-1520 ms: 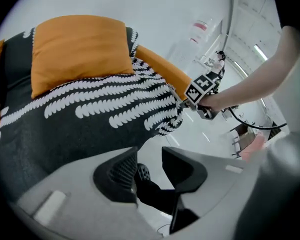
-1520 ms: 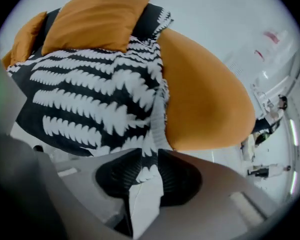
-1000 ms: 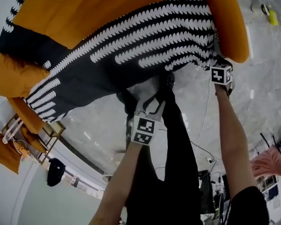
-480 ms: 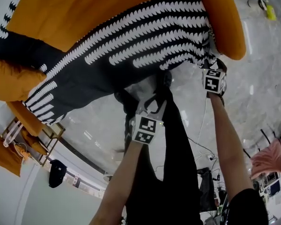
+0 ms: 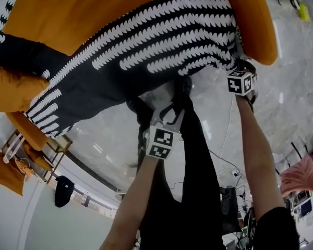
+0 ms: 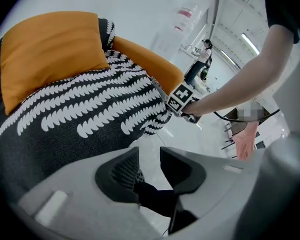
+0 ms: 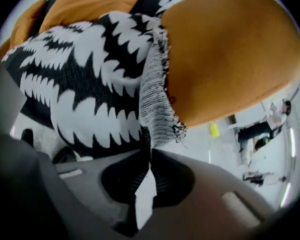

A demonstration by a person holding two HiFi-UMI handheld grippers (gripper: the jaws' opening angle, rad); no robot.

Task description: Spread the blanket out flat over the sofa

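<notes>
**Item: blanket (image 5: pixel 146 40), black with rows of white scallop marks.**
- Location: it is lying across the seat of the orange sofa (image 5: pixel 250 20), with its front edge hanging toward the floor (image 5: pixel 281 98).
- Long axis: it is running along the seat from one sofa arm to the other, and the white rows are following that line.
- An orange cushion (image 6: pixel 50 49) is resting on it against the backrest.
- Appearance: the middle is lying fairly smooth. The corner by the sofa's right arm (image 7: pixel 230 54) is gathering into a fold, turning its grey knit underside and frayed hem outward.

**Item: right gripper (image 7: pixel 149 156).**
- Its jaws are pressing together on the hem of that folded corner, just beside the sofa arm.
- The cloth is rising straight up and away from it, so any smoothing pull would, by my reckoning, be running outward along the long axis.

**Item: left gripper (image 6: pixel 149 156).**
- Its jaws are standing slightly apart with nothing between them, only floor and the person's dark trouser leg beyond.
- It is hovering over the floor, short of the hanging front edge.
- The blanket is lying ahead of it and to its left. It is the nearer gripper to the free middle of that edge.
</notes>
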